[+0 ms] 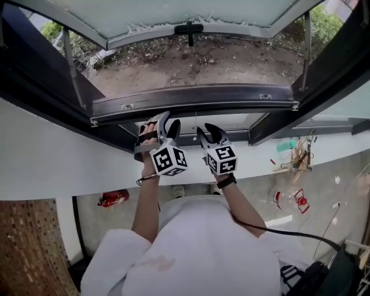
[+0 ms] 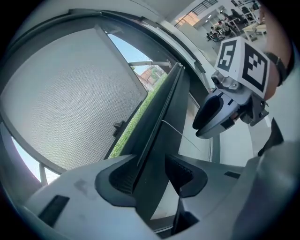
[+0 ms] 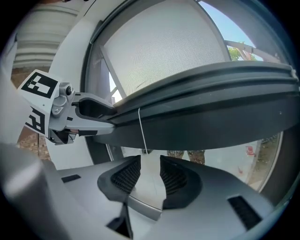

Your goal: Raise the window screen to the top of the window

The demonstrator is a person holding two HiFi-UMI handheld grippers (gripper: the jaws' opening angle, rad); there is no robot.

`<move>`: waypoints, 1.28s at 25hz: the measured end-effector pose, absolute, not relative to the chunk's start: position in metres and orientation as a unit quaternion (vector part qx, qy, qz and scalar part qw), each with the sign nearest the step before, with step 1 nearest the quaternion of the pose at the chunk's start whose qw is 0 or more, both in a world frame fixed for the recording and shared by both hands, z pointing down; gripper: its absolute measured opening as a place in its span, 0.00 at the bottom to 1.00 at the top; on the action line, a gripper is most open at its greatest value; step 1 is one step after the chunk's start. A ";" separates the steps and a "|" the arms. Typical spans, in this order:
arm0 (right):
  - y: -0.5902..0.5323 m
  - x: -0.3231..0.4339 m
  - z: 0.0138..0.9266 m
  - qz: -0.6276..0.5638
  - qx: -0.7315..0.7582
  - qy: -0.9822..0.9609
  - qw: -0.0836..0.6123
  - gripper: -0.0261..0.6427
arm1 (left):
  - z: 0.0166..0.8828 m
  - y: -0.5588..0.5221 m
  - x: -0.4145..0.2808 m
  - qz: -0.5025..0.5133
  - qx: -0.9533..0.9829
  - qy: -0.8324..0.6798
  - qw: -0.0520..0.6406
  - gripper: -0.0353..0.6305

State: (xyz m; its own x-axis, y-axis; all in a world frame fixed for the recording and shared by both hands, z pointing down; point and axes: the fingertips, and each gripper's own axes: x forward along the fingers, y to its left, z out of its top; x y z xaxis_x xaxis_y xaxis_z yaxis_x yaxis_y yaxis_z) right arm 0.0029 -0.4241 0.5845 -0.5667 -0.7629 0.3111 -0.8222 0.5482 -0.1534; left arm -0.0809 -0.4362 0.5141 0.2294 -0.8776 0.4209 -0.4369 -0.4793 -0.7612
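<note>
A dark horizontal rail [image 1: 196, 103] runs across the window opening, just beyond both grippers in the head view. My left gripper [image 1: 166, 130] reaches up to its underside and stands open. In the left gripper view the rail [image 2: 164, 117] passes edge-on between the left gripper [image 2: 150, 174]'s spread jaws. My right gripper [image 1: 209, 134] is beside it, open, a little below the rail. In the right gripper view nothing lies between the right gripper [image 3: 150, 176]'s pads, and the rail [image 3: 211, 108] crosses above them. A thin white cord [image 3: 142, 133] hangs from the rail. A pale mesh panel [image 3: 159, 44] fills the view beyond.
The window sash [image 1: 173, 14] is swung outward, with a black handle [image 1: 189, 29] on its edge, over bare ground [image 1: 202, 63]. The white wall [image 1: 52, 167] runs under the frame. On the floor lie a red fire extinguisher [image 1: 114, 198] and loose clutter [image 1: 298, 159].
</note>
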 end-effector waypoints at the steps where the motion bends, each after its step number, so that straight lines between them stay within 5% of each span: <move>1: -0.426 0.001 0.587 0.145 0.450 -0.875 0.105 0.21 | 0.515 -0.437 -0.082 -0.441 -0.737 0.440 0.260 0.29; 12: -0.445 -0.029 0.589 0.166 0.414 -0.894 0.044 0.21 | 0.518 -0.440 -0.082 -0.478 -0.711 0.431 0.285 0.29; 15: -0.441 -0.035 0.599 0.157 0.403 -0.900 0.058 0.20 | 0.518 -0.441 -0.083 -0.461 -0.717 0.441 0.281 0.29; 17: -0.436 -0.033 0.607 0.153 0.401 -0.901 0.067 0.04 | 0.518 -0.442 -0.083 -0.454 -0.718 0.448 0.280 0.29; 32: -0.400 0.003 0.721 0.229 0.418 -0.861 0.176 0.04 | 0.514 -0.443 -0.082 -0.429 -0.724 0.465 0.275 0.29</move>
State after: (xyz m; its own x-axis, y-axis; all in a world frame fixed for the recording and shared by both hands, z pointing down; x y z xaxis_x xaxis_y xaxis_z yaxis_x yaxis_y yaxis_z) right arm 0.0030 -0.3999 0.7212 -0.5892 -0.6389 0.4947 -0.8003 0.5457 -0.2483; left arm -0.0818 -0.4426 0.5137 0.1996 -0.9089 0.3661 -0.4362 -0.4170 -0.7974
